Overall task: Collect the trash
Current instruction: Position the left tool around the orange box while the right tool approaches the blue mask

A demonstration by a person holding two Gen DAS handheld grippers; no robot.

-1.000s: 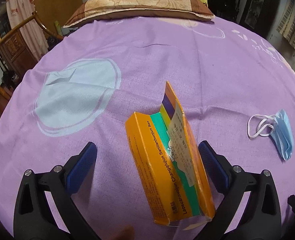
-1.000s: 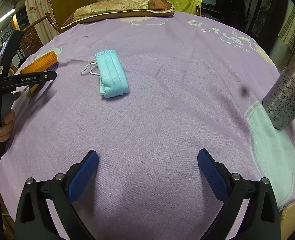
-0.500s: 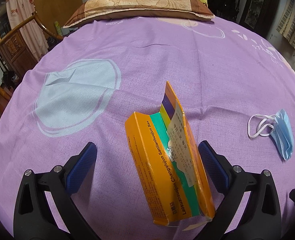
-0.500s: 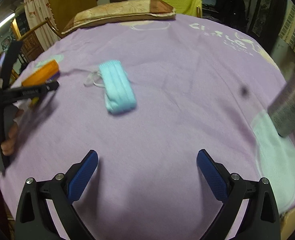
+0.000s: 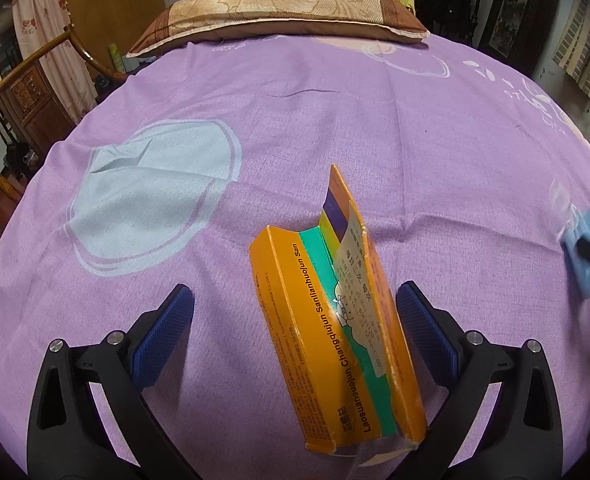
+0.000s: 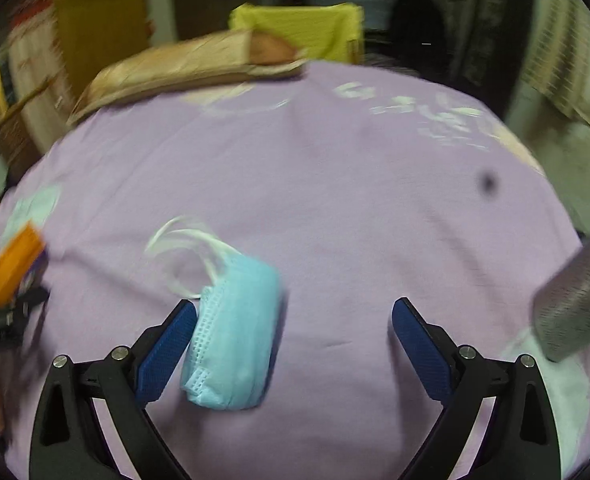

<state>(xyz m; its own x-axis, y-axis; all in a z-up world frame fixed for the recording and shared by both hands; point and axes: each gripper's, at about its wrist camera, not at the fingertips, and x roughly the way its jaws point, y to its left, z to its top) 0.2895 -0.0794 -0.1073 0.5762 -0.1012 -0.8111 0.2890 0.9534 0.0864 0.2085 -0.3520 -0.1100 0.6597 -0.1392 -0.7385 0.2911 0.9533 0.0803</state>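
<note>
On the left wrist view, my left gripper (image 5: 295, 332) sits low in the frame with its jaws spread wide and nothing clamped. The orange medicine box (image 5: 335, 332) lies between the two blue pads on the purple bedsheet (image 5: 335, 120), its near end at the bottom centre and its opened flap sticking up toward the middle of the frame. The right-hand pad (image 5: 423, 336) is just beside the box's right edge; I cannot tell whether it touches. The left-hand pad is well apart from it. A pale blue round patch (image 5: 151, 196) shows on the sheet at centre left, and a brown and gold pillow (image 5: 279, 12) lies across the top. At the far right edge I see a blurred bit of the blue face mask (image 5: 583, 256) with a dark fingertip of the other tool over it.

On the right wrist view, everything is smeared by motion. My right gripper (image 6: 295, 344) is released, jaws wide apart. The blue face mask (image 6: 235, 336) lies between them at lower centre-left, right beside the left-hand pad (image 6: 167, 352), with its white ear loops (image 6: 187, 248) trailing toward the upper left. The right-hand pad stands well clear of it. The orange medicine box (image 6: 11, 272) shows at the left edge, and a grey perforated metal cylinder (image 6: 575, 292) leans in at the right edge.
</note>
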